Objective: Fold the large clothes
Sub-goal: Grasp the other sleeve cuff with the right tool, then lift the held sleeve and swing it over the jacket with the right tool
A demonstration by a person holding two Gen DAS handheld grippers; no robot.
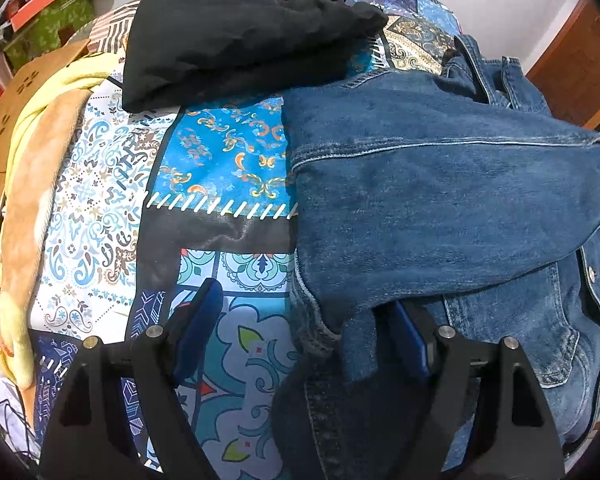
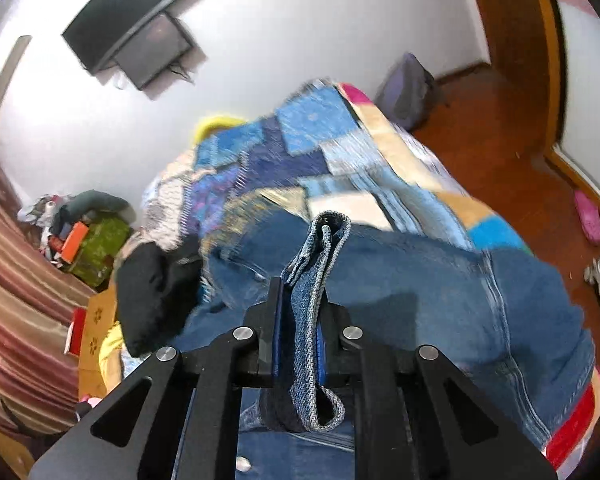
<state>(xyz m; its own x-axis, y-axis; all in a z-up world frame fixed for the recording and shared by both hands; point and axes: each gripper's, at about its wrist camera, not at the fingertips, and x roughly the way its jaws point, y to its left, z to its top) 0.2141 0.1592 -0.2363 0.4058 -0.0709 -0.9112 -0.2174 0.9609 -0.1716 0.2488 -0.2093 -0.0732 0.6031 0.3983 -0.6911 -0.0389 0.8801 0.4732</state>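
A blue denim jacket [image 1: 420, 184] lies spread over the right part of a patchwork bedspread [image 1: 228, 168], one sleeve laid across its body. My left gripper [image 1: 304, 324] hangs over the jacket's left edge and stands open. Its left finger is above the bedspread, its right finger against the denim, and a hem lies loose between them. In the right wrist view my right gripper [image 2: 304, 300] is shut on a folded strip of the denim jacket [image 2: 440, 292], and the pinched edge sticks up past the fingertips. The bed behind is blurred.
A crumpled black garment [image 1: 228, 36] lies on the bed beyond the jacket. A yellow and tan blanket [image 1: 32, 160] and a cardboard box [image 1: 4, 128] line the left side. In the right wrist view I see a wall television [image 2: 132, 32], a green box [image 2: 96, 248], a backpack [image 2: 408, 88] and wooden floor [image 2: 500, 140].
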